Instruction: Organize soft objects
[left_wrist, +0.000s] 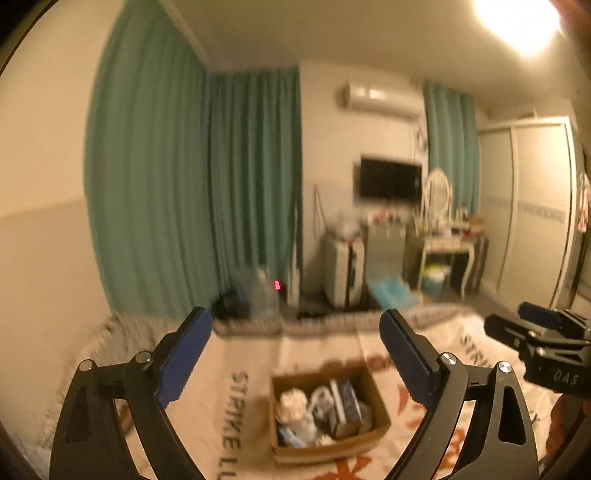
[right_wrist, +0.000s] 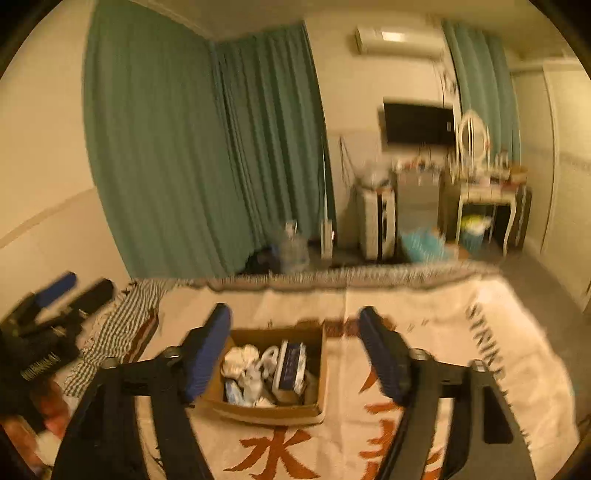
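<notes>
A brown cardboard box (left_wrist: 380, 402) (right_wrist: 321, 354) stands on a cream blanket with orange and black lettering (left_wrist: 255, 354) (right_wrist: 443, 332) spread on a bed. It holds several soft items, white and pale bundles (right_wrist: 242, 360) and a dark blue packet (left_wrist: 347, 404) (right_wrist: 291, 365). My left gripper (left_wrist: 295, 328) is open and empty, held above the box. My right gripper (right_wrist: 295, 325) is open and empty, also above the box. The right gripper shows at the right of the left wrist view (left_wrist: 543, 332); the left gripper shows at the left of the right wrist view (right_wrist: 62, 295).
A striped green-and-white cloth (right_wrist: 122, 328) lies on the bed's left side. Beyond the bed are green curtains (right_wrist: 184, 147), a water jug (right_wrist: 293, 251), a suitcase (right_wrist: 376, 221), a dressing table with mirror (right_wrist: 484, 192), a wall TV (right_wrist: 417, 123) and a wardrobe (left_wrist: 532, 206).
</notes>
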